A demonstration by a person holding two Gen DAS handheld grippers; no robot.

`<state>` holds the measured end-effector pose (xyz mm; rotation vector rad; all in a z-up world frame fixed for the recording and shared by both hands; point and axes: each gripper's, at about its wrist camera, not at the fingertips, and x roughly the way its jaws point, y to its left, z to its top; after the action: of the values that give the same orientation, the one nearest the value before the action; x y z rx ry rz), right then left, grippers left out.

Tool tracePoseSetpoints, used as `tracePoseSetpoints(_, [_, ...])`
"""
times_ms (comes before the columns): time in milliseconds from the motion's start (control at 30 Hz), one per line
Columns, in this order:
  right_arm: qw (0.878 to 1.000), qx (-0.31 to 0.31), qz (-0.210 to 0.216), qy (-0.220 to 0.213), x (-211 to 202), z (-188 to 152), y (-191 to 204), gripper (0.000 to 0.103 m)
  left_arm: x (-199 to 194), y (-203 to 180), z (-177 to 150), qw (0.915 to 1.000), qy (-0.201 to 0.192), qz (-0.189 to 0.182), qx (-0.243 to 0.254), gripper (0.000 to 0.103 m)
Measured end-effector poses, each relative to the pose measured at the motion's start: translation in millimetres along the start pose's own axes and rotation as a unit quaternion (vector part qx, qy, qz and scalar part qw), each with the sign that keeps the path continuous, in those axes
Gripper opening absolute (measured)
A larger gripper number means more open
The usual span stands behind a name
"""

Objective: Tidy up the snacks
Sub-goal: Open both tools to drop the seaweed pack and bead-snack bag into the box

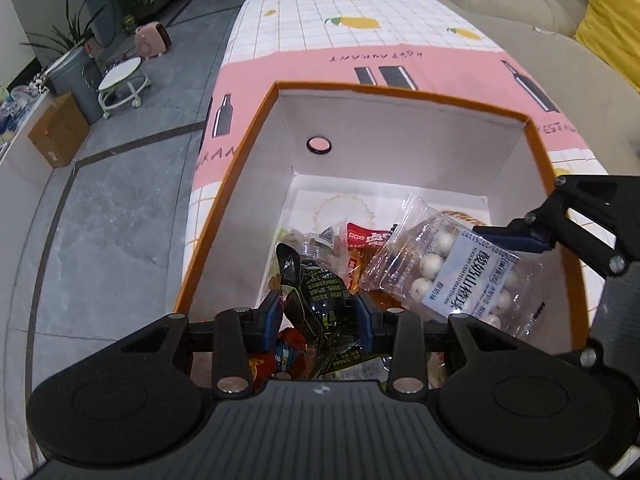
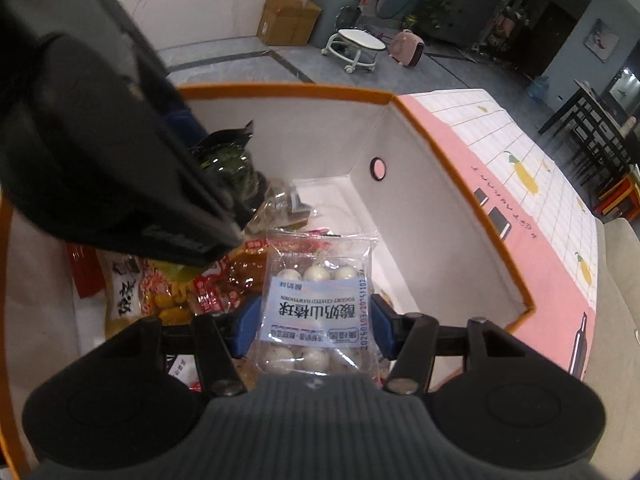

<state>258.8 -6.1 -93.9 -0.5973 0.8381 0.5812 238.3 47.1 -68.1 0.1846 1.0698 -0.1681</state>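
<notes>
Over the open box (image 1: 256, 132), both sets of fingers are loaded. The left fingers (image 1: 318, 316) are closed on a dark green packet (image 1: 320, 296), held just above the pile. The right fingers (image 2: 316, 320) clamp a clear bag of white balls (image 2: 316, 300) by its labelled middle, also hanging inside the box walls and not yet laid down. Beneath them the near part of the box floor is heaped with snacks (image 2: 216, 284): red, yellow and orange wrappers lying loosely across one another. The far part of the floor is bare. The box stands on the counter (image 1: 320, 24), whose visible cloth carries no loose snacks. By my reading most snacks are in; these two remain to be released.
</notes>
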Motion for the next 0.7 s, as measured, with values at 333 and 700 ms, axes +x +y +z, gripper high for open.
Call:
tracePoseSetpoints(333, [1.000, -0.020, -0.006, 0.016, 11.4, -9.2, 5.6, 0.058, 18.9, 1.2, -6.2, 0.9996, 0.025, 0.014, -0.002, 0.044])
tracePoseSetpoints(700, [1.000, -0.013, -0.015, -0.005, -11.1, -0.4, 3.7, 0.080, -14.9, 2.0, -8.2, 0.9991, -0.029, 0.029, -0.007, 0.073])
